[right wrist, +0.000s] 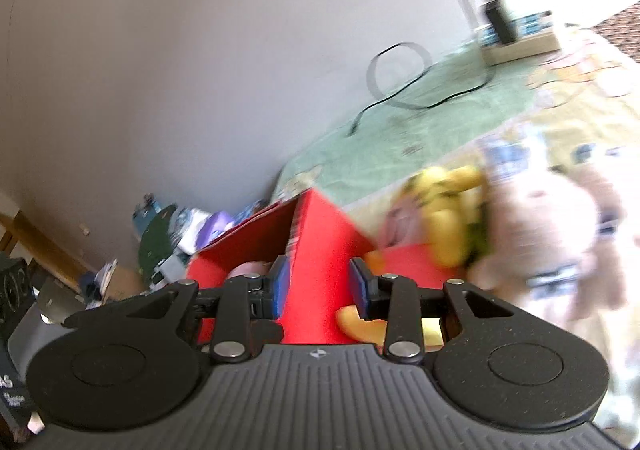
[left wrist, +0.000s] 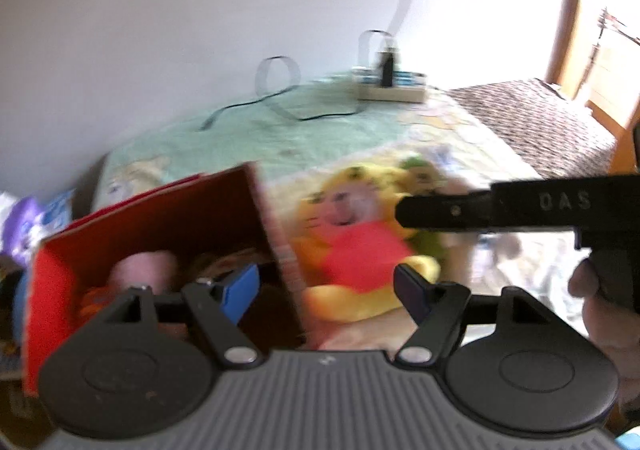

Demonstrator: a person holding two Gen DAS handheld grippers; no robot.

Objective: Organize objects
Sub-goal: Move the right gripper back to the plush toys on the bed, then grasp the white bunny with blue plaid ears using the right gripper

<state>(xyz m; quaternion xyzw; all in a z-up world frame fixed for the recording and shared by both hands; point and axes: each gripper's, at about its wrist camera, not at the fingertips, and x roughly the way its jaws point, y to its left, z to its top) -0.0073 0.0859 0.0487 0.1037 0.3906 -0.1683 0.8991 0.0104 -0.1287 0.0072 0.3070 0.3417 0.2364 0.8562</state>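
Straddling the red box's (right wrist: 320,250) wall, right hand-held gripper (right wrist: 318,286) unclamped.

Ahead of left claw (left wrist: 326,290): red box (left wrist: 160,234) wall, yellow plush (left wrist: 360,250), right claw (left wrist: 440,209) crossing; open bed (left wrist: 320,129) beyond.

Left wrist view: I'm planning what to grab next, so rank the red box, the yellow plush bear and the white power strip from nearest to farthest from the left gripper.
1. red box, left, at the left gripper
2. yellow plush bear, just ahead, right of the box
3. white power strip, far back on the bed
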